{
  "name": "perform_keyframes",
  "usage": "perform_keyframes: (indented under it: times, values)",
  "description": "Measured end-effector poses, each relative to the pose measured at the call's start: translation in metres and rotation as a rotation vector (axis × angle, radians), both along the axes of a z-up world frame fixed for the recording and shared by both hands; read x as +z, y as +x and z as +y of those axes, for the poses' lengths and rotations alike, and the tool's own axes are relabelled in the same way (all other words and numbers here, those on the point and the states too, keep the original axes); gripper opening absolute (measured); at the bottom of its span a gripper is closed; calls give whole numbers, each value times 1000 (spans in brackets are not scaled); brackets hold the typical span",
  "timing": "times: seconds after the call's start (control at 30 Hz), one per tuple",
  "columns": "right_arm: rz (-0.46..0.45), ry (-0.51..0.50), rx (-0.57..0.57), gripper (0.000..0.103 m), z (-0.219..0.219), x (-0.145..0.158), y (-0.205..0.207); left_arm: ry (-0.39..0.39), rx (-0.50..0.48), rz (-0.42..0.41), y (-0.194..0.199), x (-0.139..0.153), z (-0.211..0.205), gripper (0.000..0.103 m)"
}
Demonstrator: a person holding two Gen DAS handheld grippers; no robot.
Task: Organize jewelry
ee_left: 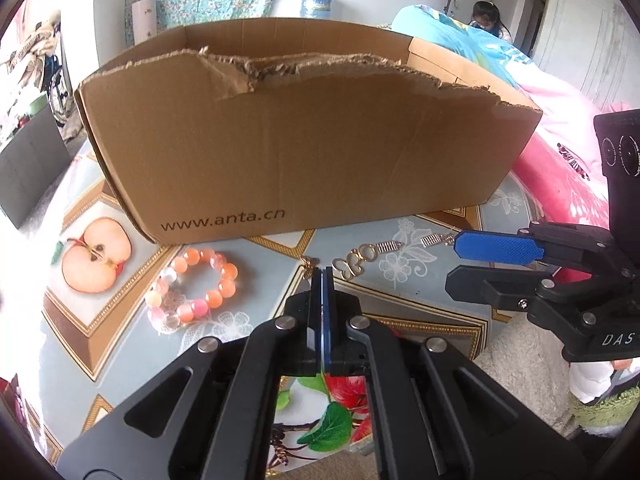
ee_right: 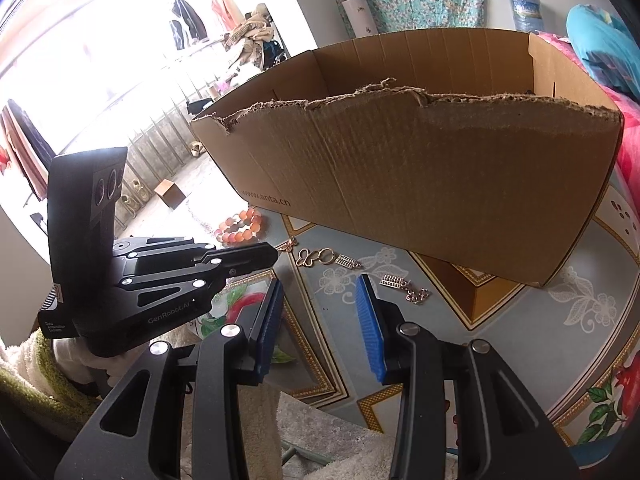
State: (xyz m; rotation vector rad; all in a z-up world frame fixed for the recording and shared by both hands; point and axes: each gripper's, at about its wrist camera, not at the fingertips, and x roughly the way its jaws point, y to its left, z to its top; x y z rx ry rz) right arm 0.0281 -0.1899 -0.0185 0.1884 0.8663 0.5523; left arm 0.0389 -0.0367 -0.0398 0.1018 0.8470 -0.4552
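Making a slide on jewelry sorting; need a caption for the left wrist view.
Left gripper shut beside a gold chain on the table, bead bracelet and cardboard box nearby.

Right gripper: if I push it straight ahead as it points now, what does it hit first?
Probably the gold chain on the table, just ahead of the open right gripper; beyond it the cardboard box. Depth is uncertain.

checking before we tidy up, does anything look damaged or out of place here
The cardboard box is damaged: its near wall's top edge is ragged and torn. The gold chain bracelet and the orange bead bracelet lie loose on the table beside it.
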Motion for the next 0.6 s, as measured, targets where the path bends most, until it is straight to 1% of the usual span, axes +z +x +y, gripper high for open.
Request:
perform_keyframes:
  times: [0.03, 0.1, 0.13, 0.2, 0.3, 0.37, 0.4, 0.6]
  values:
    - [1, -1, 1, 37, 0, 0, 0, 21, -4, -16, -2, 0, -1, 9]
    - [-1, -1, 3, 37, 1, 1, 0, 53, -23, -32, 1, 0, -5, 13]
    - [-2, -1, 4, 37, 0, 1, 0, 62, -34, -33, 2, -1, -7, 13]
    - [-6, -5, 5, 37, 1, 2, 0, 92, -44, -26, 7, -5, -10, 13]
    - [-7, -4, -2, 37, -1, 3, 1, 114, -52, -34, 10, -6, -13, 13]
    - [-3, -1, -4, 37, 0, 2, 1, 109, -50, -27, 12, -6, -13, 12]
    - [-2, -2, -4, 37, 0, 1, 2, 116, -47, -32, 12, -6, -13, 6]
    - [-4, -4, -5, 37, -1, 0, 3, 111, -47, -31, 14, -5, -14, 5]
